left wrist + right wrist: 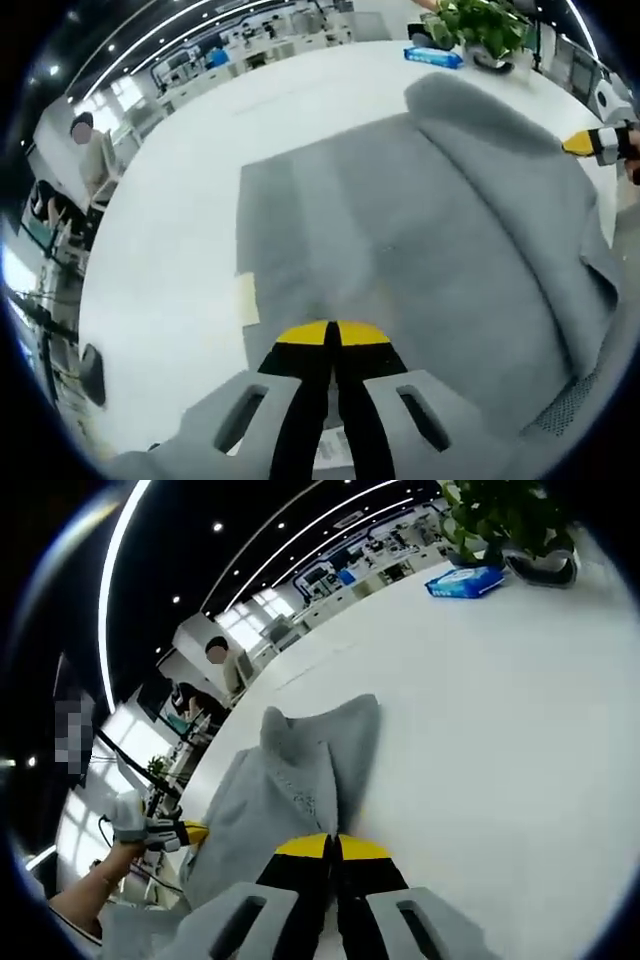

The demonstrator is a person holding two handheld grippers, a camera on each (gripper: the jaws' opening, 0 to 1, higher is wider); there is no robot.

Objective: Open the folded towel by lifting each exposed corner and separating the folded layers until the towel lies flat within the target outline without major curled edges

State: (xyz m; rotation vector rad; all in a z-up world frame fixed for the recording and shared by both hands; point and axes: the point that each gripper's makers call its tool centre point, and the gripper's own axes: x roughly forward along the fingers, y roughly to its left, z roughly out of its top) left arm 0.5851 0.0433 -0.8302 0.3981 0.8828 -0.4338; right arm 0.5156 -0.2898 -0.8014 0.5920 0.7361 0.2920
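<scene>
A grey towel (400, 230) lies on the white table (170, 250), with a folded layer raised along its right side. My left gripper (331, 334) is shut on the towel's near edge, yellow tips pressed together. The right gripper (582, 146) comes in from the right and pinches the raised layer. In the right gripper view the towel (290, 780) hangs lifted and bunched in front of my right gripper (333, 847), which is shut on it. The left gripper (185, 832), held by a hand, meets the towel's far edge at the lower left.
A pale tape strip (246, 298) is stuck to the table beside the towel's left edge. A blue packet (465, 580) and a potted plant (515, 525) stand at the table's far end. A seated person (232, 665) and desks lie beyond the table.
</scene>
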